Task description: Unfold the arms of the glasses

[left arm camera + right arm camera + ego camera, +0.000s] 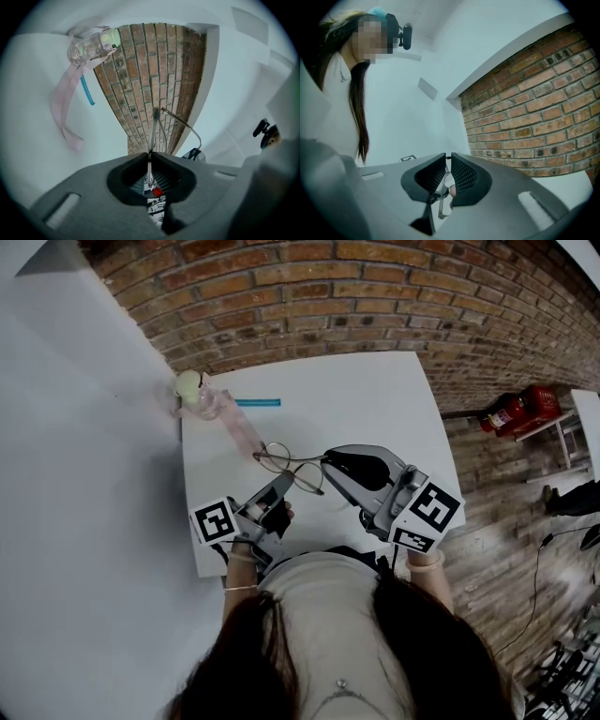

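Note:
Thin metal-framed glasses [289, 468] with round lenses hang just above the white table [356, 399], held between both grippers. My left gripper [281, 487] is shut on one thin arm of the glasses [153, 127], which runs straight up out of the closed jaws in the left gripper view. From the right side, my right gripper [329, 463] is shut on another thin metal part of the glasses [440, 205], seen between and below its closed pads [461, 174]. The lens rim wire [188, 127] curves off to the right of the left jaws.
A clear pinkish bottle [199, 393] with a long pink strap lies at the table's far left corner, a blue stick [258, 402] beside it. A brick wall [375, 296] stands behind the table. Red fire extinguishers [514, 411] lie on the wooden floor to the right.

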The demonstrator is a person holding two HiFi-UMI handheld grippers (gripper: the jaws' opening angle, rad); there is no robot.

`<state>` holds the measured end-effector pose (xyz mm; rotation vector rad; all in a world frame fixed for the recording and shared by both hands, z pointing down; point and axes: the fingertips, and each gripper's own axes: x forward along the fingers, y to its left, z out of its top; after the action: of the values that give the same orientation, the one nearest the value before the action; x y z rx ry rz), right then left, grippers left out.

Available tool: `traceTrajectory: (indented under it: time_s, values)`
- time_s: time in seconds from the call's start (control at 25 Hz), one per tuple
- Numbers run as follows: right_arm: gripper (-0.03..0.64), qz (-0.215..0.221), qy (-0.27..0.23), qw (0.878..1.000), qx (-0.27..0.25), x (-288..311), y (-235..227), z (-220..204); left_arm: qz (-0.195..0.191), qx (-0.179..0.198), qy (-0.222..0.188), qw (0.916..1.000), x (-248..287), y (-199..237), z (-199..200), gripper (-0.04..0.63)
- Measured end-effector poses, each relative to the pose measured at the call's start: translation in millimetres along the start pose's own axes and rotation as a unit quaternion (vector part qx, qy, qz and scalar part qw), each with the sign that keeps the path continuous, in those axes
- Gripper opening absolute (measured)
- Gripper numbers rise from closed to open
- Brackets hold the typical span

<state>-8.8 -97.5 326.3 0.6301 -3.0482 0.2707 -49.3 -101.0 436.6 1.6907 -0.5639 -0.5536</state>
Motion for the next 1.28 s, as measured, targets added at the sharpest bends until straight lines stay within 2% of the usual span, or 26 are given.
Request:
traceTrajectory:
  time_s: [0.76,0.92,1.0,1.12,1.28]
  values:
    - [0.041,0.001,-0.004,1.000,-0.012,3.9,-0.6,12.2,0.015,0.006,0.018,0.9997,2.5,3.3,-8.0,0.021]
    - [0.041,0.001,-0.006,1.000,-0.012,4.8,-1.0,14.3,0.027,0.027,0.028,0.9989,1.2,8.8,-7.7,0.021]
    - [0.041,0.001,-0.007,1.000,-0.012,5.3,-1.2,15.3,0.025,0.020,0.028,0.9991,2.0,7.5,-9.1,0.021]
    - [0.041,0.000,-0.008,1.000,-0.012,5.4,-1.6,16.3,0.039,0.042,0.037,0.9977,-0.1,13.6,-8.7,0.021]
    - [0.041,0.000,-0.010,1.000,-0.011,5.2,-2.3,17.1,0.041,0.034,0.038,0.9979,1.3,13.0,-11.8,0.021]
